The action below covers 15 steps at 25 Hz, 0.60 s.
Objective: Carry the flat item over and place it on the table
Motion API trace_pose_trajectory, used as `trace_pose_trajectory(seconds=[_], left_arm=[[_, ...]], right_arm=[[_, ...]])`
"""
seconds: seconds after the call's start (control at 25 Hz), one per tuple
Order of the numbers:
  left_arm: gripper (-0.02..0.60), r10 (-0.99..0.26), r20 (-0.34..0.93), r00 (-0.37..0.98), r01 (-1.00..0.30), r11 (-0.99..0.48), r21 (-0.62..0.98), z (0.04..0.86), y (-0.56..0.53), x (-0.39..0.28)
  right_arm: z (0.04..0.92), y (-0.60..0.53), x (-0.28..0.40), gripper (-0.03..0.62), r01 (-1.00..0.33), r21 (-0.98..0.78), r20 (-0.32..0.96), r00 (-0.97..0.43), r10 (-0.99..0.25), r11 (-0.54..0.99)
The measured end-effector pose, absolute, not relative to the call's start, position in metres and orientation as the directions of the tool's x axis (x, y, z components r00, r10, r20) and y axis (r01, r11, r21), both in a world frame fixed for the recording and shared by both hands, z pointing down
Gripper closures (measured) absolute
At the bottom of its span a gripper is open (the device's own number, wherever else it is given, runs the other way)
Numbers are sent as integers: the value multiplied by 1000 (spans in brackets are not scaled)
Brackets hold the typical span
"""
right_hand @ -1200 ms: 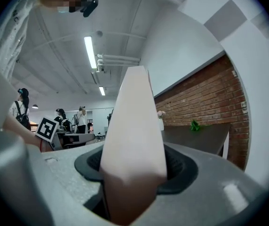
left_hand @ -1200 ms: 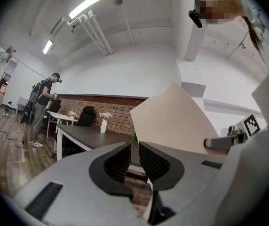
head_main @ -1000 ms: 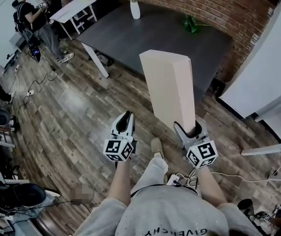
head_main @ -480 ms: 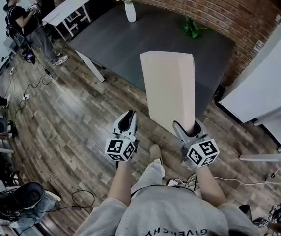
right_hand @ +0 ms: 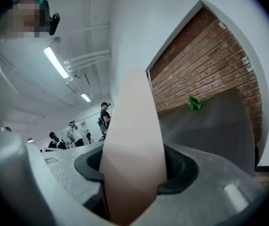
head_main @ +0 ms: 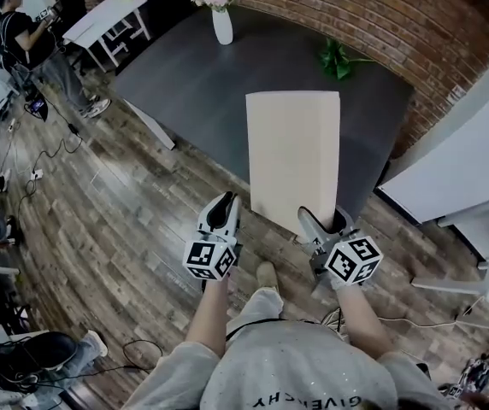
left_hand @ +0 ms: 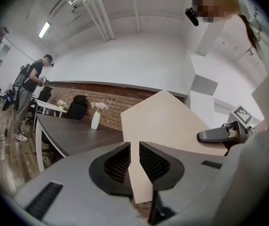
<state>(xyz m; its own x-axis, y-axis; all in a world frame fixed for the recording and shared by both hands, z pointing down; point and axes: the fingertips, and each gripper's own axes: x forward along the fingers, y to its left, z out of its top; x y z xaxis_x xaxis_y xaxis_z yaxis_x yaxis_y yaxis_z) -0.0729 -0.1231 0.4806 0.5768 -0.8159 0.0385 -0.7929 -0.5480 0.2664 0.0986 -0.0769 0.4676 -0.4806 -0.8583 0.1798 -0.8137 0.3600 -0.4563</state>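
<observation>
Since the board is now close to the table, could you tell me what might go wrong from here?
Only the right hand-held gripper grips the board, at its near end, so the long free end could sag or twist. The vase and green plant stand on the table; a careless set-down might knock them.

1. The dark table (head_main: 227, 84) fills the upper centre of the head view, and its middle surface lies bare.
2. A vase of flowers (head_main: 222, 26) stands at the table's upper left end. A green plant (head_main: 337, 58) lies at its upper right, beside the brick wall (head_main: 381, 15).
3. The flat board (head_main: 294, 156) overhangs the table's near edge at frame centre.
4. The wood floor (head_main: 116, 212) at centre left is open. Cables (head_main: 22, 178) lie at far left.
5. White furniture (head_main: 450, 169) closes the right side.
</observation>
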Motion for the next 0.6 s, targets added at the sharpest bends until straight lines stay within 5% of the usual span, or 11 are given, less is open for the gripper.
trace_pose_trajectory(seconds=[0.6], left_arm=[[528, -818, 53, 572, -798, -540, 268, 486, -189, -69]], right_arm=[[487, -171, 93, 324, -678, -680, 244, -567, -787, 277]])
